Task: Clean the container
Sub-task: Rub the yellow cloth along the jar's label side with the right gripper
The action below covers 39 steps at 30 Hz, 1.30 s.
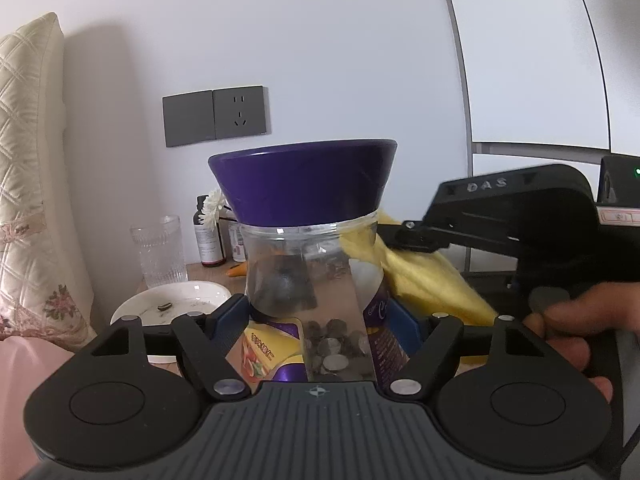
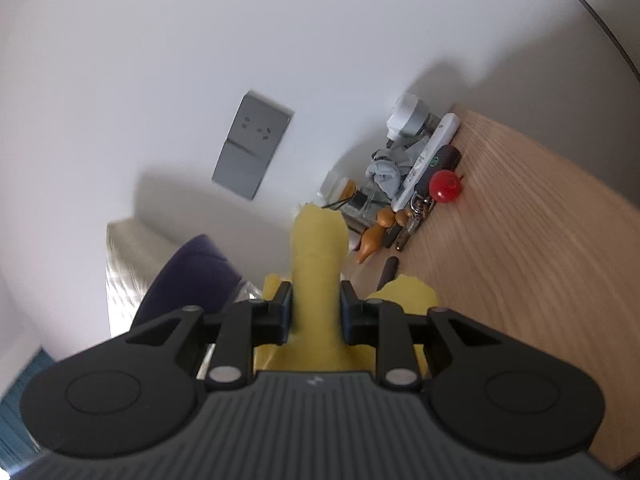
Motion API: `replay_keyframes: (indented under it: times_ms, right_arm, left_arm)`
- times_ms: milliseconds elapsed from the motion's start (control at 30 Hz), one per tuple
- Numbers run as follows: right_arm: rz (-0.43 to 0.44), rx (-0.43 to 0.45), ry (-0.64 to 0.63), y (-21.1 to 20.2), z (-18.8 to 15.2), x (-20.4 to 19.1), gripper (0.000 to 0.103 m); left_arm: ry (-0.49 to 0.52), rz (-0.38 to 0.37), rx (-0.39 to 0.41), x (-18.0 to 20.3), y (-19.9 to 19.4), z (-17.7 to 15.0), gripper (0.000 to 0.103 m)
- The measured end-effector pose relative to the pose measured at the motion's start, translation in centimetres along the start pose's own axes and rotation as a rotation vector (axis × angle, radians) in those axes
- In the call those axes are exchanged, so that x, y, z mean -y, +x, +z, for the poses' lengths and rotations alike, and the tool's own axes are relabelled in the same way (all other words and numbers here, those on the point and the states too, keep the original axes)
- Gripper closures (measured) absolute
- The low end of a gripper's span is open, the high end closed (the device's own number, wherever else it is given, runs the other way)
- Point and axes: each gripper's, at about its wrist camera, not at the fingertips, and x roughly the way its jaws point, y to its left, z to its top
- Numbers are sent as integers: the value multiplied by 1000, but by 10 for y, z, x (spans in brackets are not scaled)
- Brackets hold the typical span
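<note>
Left wrist view shows the left tongs (image 1: 320, 320) clamped on a clear jar (image 1: 312, 272) with a purple lid (image 1: 304, 180), held upright and lifted above the wooden table (image 1: 208, 276). Coins sit in the jar's lower part. A yellow cloth (image 1: 420, 276) presses against the jar's right side, just under the lid, gripped by the right tongs (image 1: 416, 236) coming in from the right. Right wrist view shows those tongs (image 2: 316, 312) closed on a roll of the cloth (image 2: 320, 256), with the lid (image 2: 192, 276) just to their left. Behind the jar, a ribbed glass (image 1: 160, 252), a white dish (image 1: 172, 304) and a dark bottle (image 1: 208, 236) stand on the table.
</note>
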Motion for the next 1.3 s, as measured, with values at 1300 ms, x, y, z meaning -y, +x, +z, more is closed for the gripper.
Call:
replay_keyframes:
  times_ms: [1300]
  right_arm:
    - [20, 29, 45, 0, -2, 2, 77]
  left_arm:
    - [-60, -4, -10, -10, -6, -14, 26]
